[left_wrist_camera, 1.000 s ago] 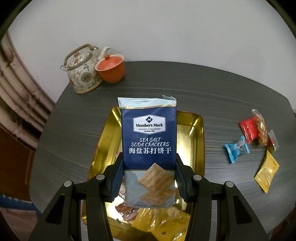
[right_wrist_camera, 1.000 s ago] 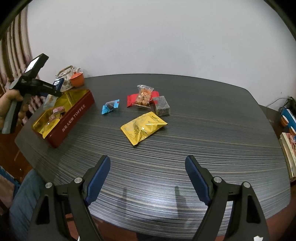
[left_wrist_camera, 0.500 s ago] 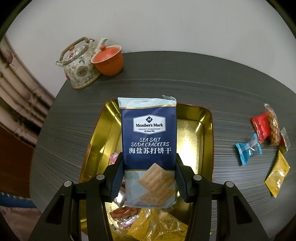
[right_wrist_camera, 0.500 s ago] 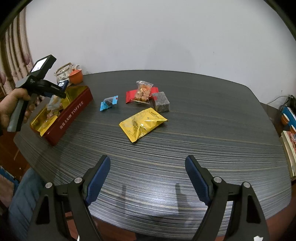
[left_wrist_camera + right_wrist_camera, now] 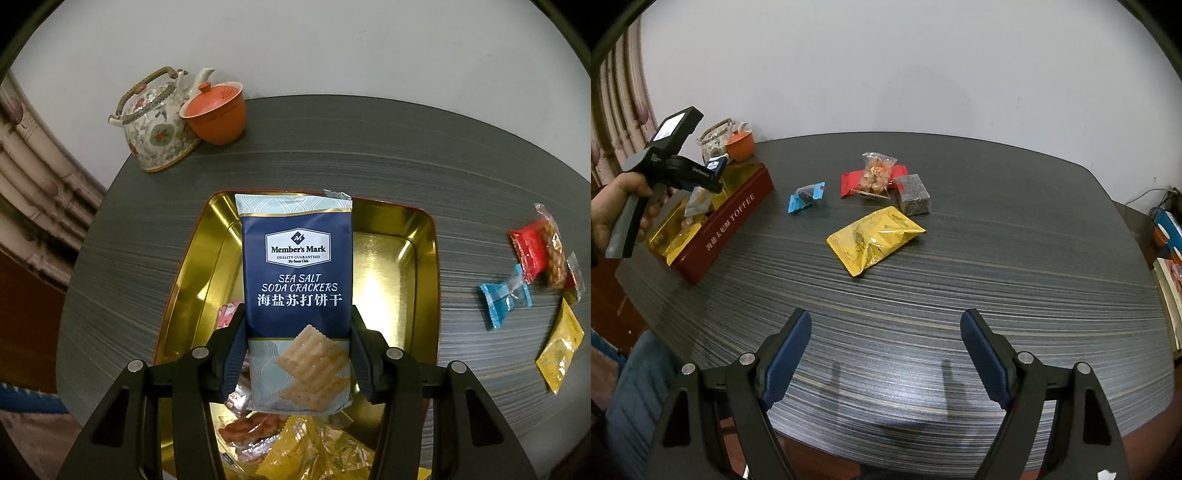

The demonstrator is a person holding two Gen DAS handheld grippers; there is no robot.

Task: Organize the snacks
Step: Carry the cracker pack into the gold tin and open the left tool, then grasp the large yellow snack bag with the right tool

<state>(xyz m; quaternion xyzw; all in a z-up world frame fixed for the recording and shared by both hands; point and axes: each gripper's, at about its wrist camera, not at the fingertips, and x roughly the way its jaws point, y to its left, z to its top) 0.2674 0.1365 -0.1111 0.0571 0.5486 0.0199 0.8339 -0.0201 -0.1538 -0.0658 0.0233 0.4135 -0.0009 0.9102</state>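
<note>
The left gripper (image 5: 297,354) had lowered its clamped soda cracker packet (image 5: 297,295) toward the toffee tin (image 5: 430,266); right gripper (image 5: 884,358) gaped empty; five snacks remained far right.

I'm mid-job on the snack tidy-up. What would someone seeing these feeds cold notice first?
First, the blue soda cracker packet, gripped upright in the left gripper over the gold-lined toffee tin, which already holds some wrapped snacks at its near end. Next, the loose snacks on the dark table: a yellow pouch nearest the open, empty right gripper, with a blue candy beyond it.
</note>
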